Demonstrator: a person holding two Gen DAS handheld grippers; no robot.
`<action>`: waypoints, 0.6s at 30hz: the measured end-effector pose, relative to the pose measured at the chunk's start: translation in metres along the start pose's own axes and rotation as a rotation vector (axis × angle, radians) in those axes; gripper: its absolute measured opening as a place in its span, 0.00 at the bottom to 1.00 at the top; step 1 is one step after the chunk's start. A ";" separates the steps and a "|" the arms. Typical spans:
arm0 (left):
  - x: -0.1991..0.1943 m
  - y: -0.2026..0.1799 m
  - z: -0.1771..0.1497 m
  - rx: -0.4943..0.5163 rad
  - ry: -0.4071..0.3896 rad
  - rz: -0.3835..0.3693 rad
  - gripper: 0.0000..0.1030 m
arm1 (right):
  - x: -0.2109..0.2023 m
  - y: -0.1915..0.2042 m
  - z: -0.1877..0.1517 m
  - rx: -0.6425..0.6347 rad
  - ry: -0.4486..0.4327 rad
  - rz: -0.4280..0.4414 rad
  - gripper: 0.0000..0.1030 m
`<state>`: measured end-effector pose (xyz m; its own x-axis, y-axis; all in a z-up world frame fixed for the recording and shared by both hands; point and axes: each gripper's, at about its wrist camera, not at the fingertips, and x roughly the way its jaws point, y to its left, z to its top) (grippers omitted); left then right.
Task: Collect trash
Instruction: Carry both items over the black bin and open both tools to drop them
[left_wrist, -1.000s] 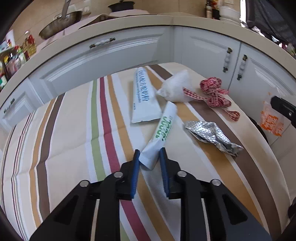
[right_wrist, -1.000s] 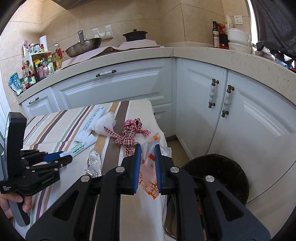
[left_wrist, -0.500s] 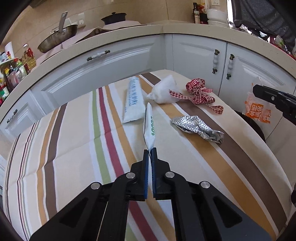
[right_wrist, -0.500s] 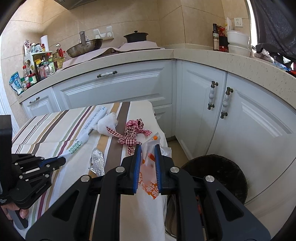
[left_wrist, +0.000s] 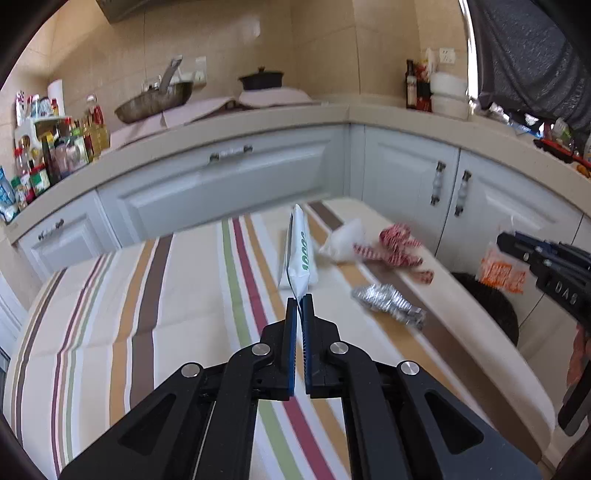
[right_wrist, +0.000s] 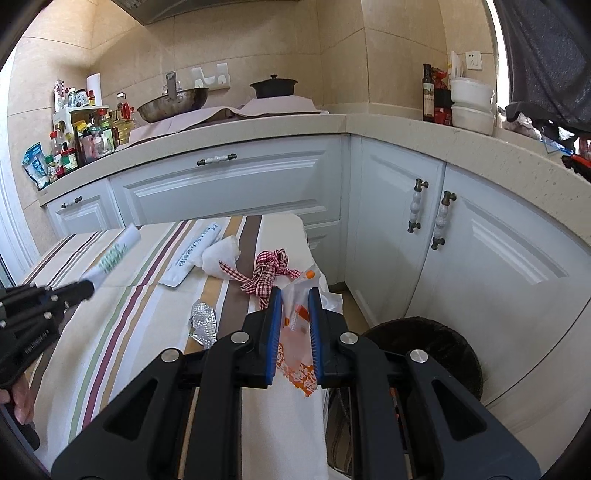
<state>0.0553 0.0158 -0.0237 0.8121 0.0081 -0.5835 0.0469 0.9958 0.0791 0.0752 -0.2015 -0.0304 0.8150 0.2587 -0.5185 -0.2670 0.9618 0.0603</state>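
A desk (right_wrist: 122, 354) under a striped cloth fills the middle of both views, with white kitchen cabinets (right_wrist: 236, 188) behind it. Off the desk's right edge, on the floor, stands a dark round trash bin (right_wrist: 439, 350); its inside cannot be made out. The right gripper (right_wrist: 294, 314) is beside that bin, its jaws nearly closed on a clear plastic bag with orange print (right_wrist: 295, 365). The left gripper (left_wrist: 299, 306) has its jaws pressed together on the end of a white tube with green lettering (left_wrist: 301, 258), which is held up clear of the cloth. Lying on the desk are a long white packet (right_wrist: 194, 254), a crumpled white wad (right_wrist: 221, 258), a red checked ribbon (right_wrist: 269, 271) and a crushed foil blister pack (right_wrist: 203, 321). Only the right wrist view shows a hand (right_wrist: 18, 400) under the left gripper's handle; only the left wrist view shows the bag hanging over the bin.
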 end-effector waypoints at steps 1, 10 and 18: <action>-0.001 -0.002 0.002 0.002 -0.011 -0.005 0.03 | -0.003 -0.001 0.000 0.000 -0.004 -0.005 0.14; -0.004 -0.038 0.021 0.024 -0.074 -0.095 0.03 | -0.024 -0.024 0.000 0.005 -0.032 -0.081 0.14; 0.003 -0.089 0.032 0.077 -0.104 -0.174 0.03 | -0.042 -0.065 -0.006 0.040 -0.048 -0.169 0.14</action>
<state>0.0719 -0.0753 -0.0064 0.8435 -0.1766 -0.5073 0.2326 0.9713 0.0486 0.0558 -0.2751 -0.0175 0.8702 0.0957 -0.4833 -0.1036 0.9946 0.0103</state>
